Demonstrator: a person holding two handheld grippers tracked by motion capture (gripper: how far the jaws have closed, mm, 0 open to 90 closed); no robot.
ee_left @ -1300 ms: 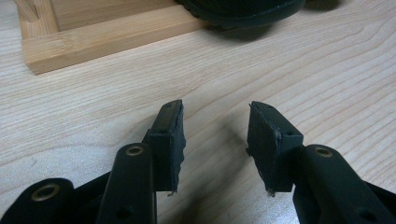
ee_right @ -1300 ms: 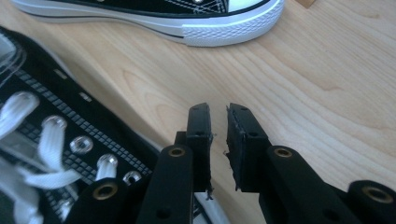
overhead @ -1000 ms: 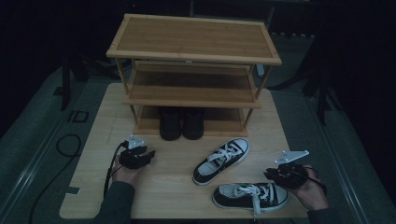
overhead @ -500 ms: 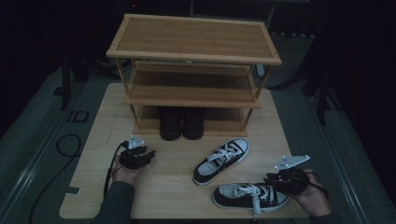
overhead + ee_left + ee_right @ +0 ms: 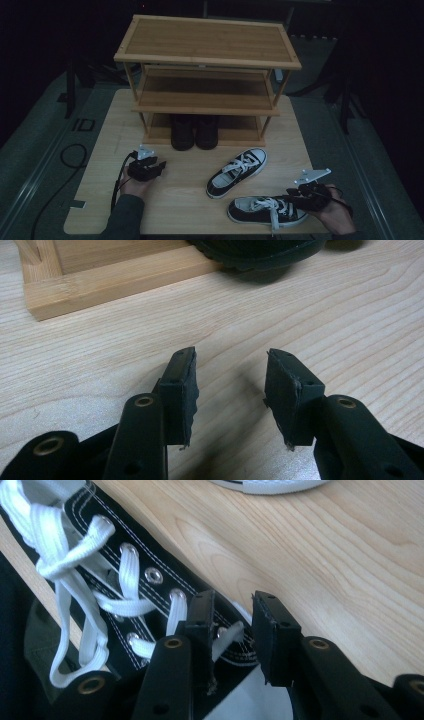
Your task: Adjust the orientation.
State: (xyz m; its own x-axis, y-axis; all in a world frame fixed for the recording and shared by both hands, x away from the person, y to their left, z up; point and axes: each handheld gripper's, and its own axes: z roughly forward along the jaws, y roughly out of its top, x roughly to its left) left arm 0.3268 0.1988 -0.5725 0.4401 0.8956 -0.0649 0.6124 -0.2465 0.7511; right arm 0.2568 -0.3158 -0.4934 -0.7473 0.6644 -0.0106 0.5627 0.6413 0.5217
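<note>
Bottom right of the high view, right gripper (image 5: 296,196) jaws have just been opening, straddling the laced black-and-white canvas sneaker (image 5: 265,210); clamp the eyelet panel, not laces. Left gripper (image 5: 159,165) idling open. Farther back, three-tier bamboo rack (image 5: 207,37).

Black white-laced sneaker (image 5: 265,210) upright at table's (image 5: 190,200) near edge
</note>
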